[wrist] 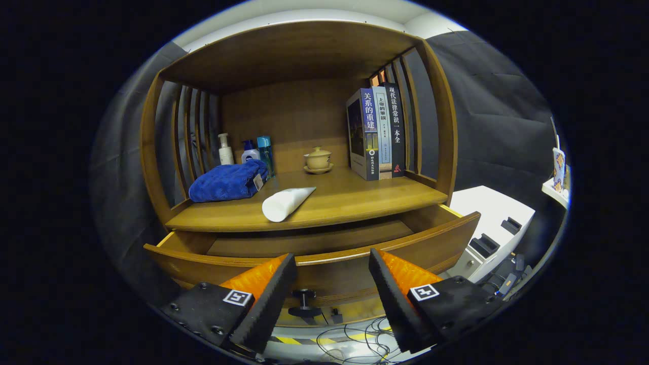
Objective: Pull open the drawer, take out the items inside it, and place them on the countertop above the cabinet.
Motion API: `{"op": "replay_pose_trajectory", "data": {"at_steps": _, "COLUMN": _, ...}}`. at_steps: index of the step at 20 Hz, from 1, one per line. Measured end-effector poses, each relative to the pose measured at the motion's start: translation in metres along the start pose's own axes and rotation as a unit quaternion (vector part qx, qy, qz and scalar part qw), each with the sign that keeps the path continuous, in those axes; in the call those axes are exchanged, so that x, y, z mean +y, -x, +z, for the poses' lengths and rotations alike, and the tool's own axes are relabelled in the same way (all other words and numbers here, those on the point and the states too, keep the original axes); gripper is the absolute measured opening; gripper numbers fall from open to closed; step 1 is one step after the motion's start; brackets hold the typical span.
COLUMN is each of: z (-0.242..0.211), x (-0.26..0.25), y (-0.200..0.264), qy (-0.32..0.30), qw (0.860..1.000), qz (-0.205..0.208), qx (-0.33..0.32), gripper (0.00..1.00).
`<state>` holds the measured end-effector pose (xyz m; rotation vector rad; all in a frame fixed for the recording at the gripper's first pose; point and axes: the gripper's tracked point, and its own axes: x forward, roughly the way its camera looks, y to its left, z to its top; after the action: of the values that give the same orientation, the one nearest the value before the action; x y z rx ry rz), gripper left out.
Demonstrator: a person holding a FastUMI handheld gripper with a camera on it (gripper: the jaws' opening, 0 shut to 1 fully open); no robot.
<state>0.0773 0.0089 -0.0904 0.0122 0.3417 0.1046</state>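
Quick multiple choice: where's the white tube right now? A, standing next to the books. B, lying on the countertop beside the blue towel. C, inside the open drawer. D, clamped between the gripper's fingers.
B: the white tube lies on the countertop by the blue towel, beyond the open, empty gripper.

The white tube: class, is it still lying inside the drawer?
No. The white tube lies on the countertop beside the blue towel, above the open drawer; the gripper is open.
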Motion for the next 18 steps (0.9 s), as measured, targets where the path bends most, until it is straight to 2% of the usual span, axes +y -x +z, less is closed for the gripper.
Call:
{"op": "replay_pose_trajectory", "data": {"at_steps": 7, "z": 0.014, "x": 0.006, "y": -0.044, "qy": 0.017, "qw": 1.000, "qz": -0.010, "qx": -0.006, "gripper": 0.98}}
{"op": "replay_pose_trajectory", "data": {"at_steps": 10, "z": 0.015, "x": 0.010, "y": -0.063, "qy": -0.008, "qw": 1.000, "qz": -0.007, "qx": 0.014, "gripper": 0.98}}
{"op": "replay_pose_trajectory", "data": {"at_steps": 13, "z": 0.014, "x": 0.008, "y": -0.055, "qy": -0.034, "qw": 0.999, "qz": -0.002, "qx": 0.024, "gripper": 0.94}}
{"op": "replay_pose_trajectory", "data": {"at_steps": 16, "z": 0.011, "x": 0.001, "y": -0.052, "qy": -0.026, "qw": 1.000, "qz": -0.011, "qx": 0.014, "gripper": 0.97}}
{"op": "replay_pose_trajectory", "data": {"at_steps": 18, "z": 0.013, "x": 0.009, "y": -0.047, "qy": -0.033, "qw": 0.999, "qz": 0.002, "qx": 0.005, "gripper": 0.99}}
